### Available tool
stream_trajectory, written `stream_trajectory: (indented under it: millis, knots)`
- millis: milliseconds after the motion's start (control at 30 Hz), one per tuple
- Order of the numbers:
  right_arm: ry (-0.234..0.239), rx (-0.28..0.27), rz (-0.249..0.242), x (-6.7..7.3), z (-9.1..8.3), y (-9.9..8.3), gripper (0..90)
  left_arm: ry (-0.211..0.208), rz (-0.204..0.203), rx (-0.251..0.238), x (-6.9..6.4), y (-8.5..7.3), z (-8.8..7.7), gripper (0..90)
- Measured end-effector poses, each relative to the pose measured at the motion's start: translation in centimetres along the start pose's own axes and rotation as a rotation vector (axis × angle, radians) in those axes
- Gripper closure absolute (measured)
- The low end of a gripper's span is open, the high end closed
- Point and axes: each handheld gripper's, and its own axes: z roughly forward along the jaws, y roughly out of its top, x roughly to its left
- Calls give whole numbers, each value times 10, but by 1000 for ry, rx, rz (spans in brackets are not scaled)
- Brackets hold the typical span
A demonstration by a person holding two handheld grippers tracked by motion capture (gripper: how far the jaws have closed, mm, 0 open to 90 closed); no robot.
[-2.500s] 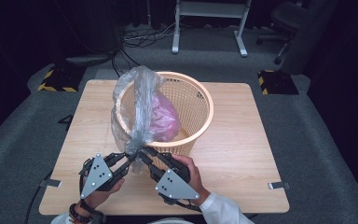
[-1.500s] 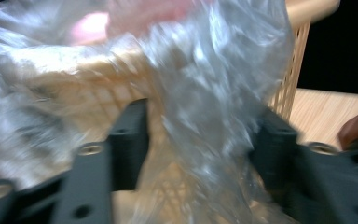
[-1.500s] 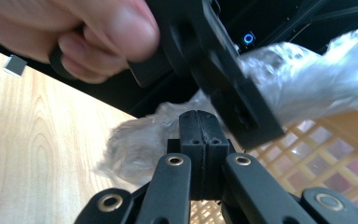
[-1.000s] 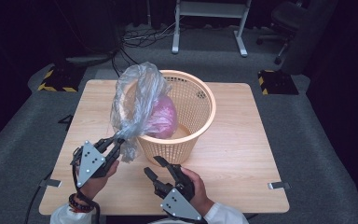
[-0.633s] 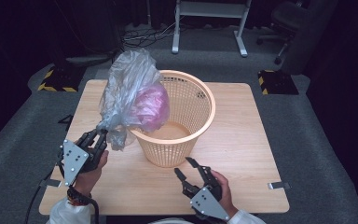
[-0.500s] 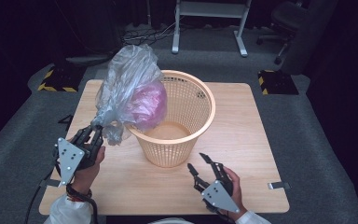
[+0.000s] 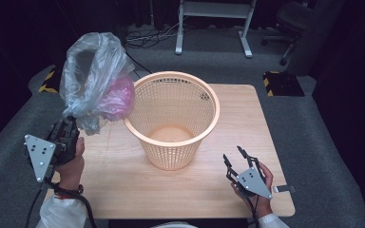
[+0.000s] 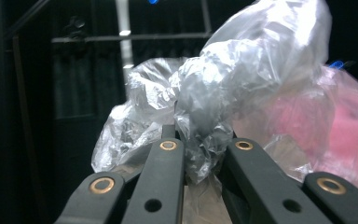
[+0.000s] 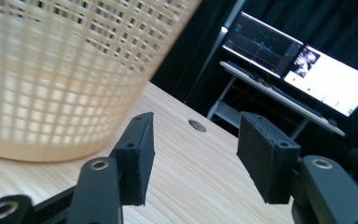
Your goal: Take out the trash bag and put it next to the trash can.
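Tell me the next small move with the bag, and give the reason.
Probably carry the bag a little farther left and lower it toward the table. The left gripper is shut on its bunched neck, the bag hangs outside the basket, and the right gripper stands open and empty by the basket.

The clear plastic bag [image 7: 92, 76], with something pink inside, has come up out of the orange basket [image 7: 171, 118] — it sat inside at first and now hangs left of the rim, above the desk [image 7: 247, 123] edge; the left gripper [image 7: 66, 135], clamped on its gathered neck, has drawn out to the left. The right gripper [image 7: 235, 159] has let go of the bag and swung away to the desk's right near corner; its jaws have just been opening, nothing between them — the basket is left bare inside.
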Motion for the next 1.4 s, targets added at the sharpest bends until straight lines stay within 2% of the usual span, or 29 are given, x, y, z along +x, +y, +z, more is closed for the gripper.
stream_trajectory:
  millis: [67,100,133,167,233,333,400,500,567,633,700,733,800,1000,1167,1233,1333,1400]
  knots:
    - [-10,20,9,-5,1,-2,460,0,-17,39,4,-9,3,875]
    - [-12,26,18,-7,0,-4,460,0,-17,39,4,-9,3,875]
    - [-16,32,16,-9,0,-5,459,-14,-32,90,7,-19,7,875]
    - [-16,32,16,-9,0,-5,459,-14,-32,90,7,-19,7,875]
    - [-17,40,25,-11,1,-6,458,-12,-52,142,10,-30,11,875]
    - [-18,55,30,-14,1,-8,458,-22,-115,196,15,-42,19,875]
    - [-18,58,22,-14,2,-9,457,-15,-123,229,18,-48,23,875]
    - [-4,68,26,-13,2,-10,457,-34,-140,282,21,-56,31,875]
    - [2,72,26,-14,3,-10,457,-78,-146,333,22,-63,38,874]
    - [4,79,30,-15,4,-11,456,-97,-114,385,20,-70,44,873]
    - [8,85,39,-16,4,-12,456,-156,-112,451,19,-76,50,871]
    - [6,85,39,-17,4,-12,456,-163,-96,479,17,-80,52,870]
    - [8,91,45,-18,5,-12,454,-197,-101,516,15,-86,54,868]
    - [23,111,38,-17,7,-14,454,-242,-97,626,13,-101,58,857]
    - [27,119,42,-18,8,-15,453,-280,-125,692,12,-111,60,847]
    - [30,122,46,-18,8,-15,453,-295,-114,734,10,-116,62,840]
    - [34,128,44,-18,9,-16,454,-324,-106,776,6,-122,64,789]
    - [35,130,42,-19,9,-16,454,-322,-98,802,3,-122,66,669]
